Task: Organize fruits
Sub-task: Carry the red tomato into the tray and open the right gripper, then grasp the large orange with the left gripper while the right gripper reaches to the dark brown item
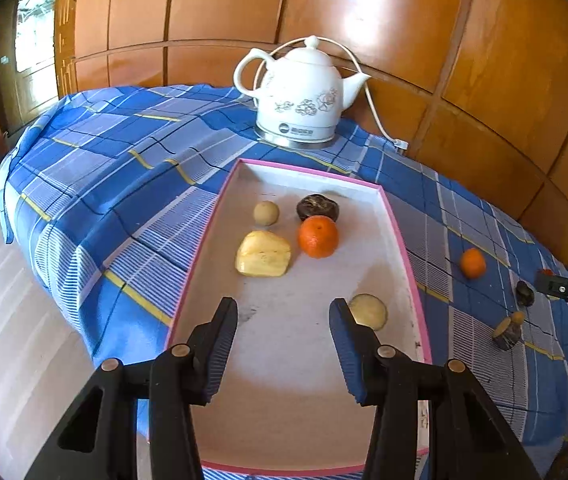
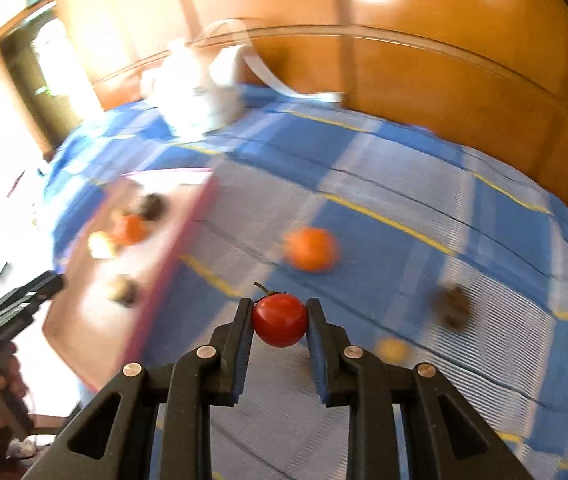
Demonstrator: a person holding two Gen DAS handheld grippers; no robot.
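The bench (image 1: 96, 168) lies under a blue plaid cloth with yellow lines, backed by orange wood panelling. On it sits a shallow pink-rimmed tray (image 1: 398, 236) — it fills the middle of the left wrist view. At twelve o'clock beyond the tray stands a white kettle (image 1: 304, 96) on its metal base, its cord trailing to the wall.

Inside the tray, a yellow chunk of fruit (image 1: 263, 254) lies at about nine o'clock from an orange (image 1: 318, 237); a dark round fruit (image 1: 317, 207) touches the orange at its twelve o'clock, and a small pale round fruit (image 1: 266, 212) sits just beside the dark one. A pale slice (image 1: 369, 311) rests near the tray's right rim.

The left hand-held gripper (image 1: 284, 312) hovers over the tray's near end, jaws spread wide, nothing between them.

Out on the cloth, at three o'clock from the tray, are a second orange (image 1: 473, 263), a small dark fruit (image 1: 525, 293) and a brownish stub-shaped piece (image 1: 508, 332), all apart from each other.

The right hand-held gripper (image 2: 280, 314) is clamped on a small red tomato (image 2: 280, 320) — stem up, held above the cloth to the right of the tray; that view is blurred.
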